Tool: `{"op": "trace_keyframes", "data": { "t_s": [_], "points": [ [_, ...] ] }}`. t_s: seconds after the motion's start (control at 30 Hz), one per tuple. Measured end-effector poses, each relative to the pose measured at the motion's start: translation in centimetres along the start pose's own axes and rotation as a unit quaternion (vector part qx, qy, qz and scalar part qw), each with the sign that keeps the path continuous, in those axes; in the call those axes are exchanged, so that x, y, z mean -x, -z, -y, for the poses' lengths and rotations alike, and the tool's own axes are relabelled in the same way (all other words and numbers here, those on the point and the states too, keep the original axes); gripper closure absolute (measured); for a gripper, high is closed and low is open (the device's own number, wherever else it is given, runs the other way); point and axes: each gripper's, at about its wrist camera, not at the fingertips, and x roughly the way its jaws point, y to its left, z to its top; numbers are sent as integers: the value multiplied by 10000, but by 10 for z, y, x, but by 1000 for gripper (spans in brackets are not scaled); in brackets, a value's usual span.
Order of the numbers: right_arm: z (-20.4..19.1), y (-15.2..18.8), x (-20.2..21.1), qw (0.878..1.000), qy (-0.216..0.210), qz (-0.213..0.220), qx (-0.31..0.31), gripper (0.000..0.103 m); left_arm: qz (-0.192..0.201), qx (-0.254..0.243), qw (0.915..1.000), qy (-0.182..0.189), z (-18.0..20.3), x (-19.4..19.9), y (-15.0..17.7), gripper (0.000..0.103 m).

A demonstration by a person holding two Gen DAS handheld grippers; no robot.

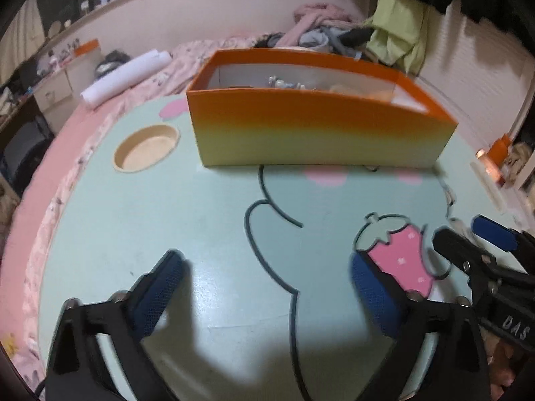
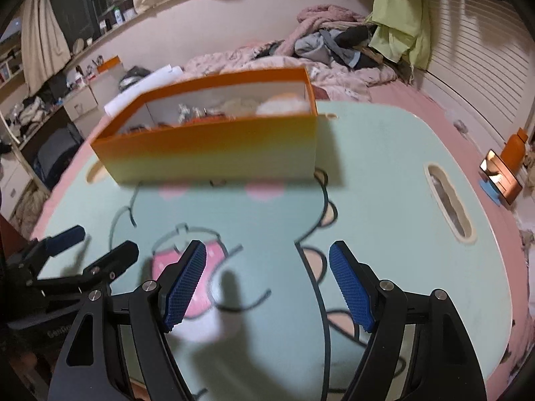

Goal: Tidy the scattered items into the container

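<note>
Left gripper point(image 1: 267, 287), right gripper point(image 2: 267, 280): jaws wide, nothing held; orange container point(image 1: 314, 133) well ahead on table point(image 1: 200, 217).

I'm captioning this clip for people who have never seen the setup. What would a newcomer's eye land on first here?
First, the orange-to-yellow box standing at the far side of the mint-green cartoon tabletop, with small items already inside. Next, the two open, empty grippers low in the foreground: the left gripper with its blue pads, and the right gripper beside it over the pink strawberry drawing. Behind, a heap of clothes lies on the bed.
</note>
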Motion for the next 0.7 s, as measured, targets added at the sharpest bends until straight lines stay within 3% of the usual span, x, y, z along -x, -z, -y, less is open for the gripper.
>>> {"op": "trace_keyframes", "data": {
  "t_s": [0.17,0.27,0.7],
  "points": [
    [-2,9,-8,9993,329,3,185,18,151,48,9999,-60,-4,1,5,0],
    [1,11,-13,9990,395,27,196,1,179,90,9998,-78,-6,1,5,0],
    [2,14,-14,9989,399,118,225,0,199,80,9997,-85,-6,2,5,0]
  ]
}}
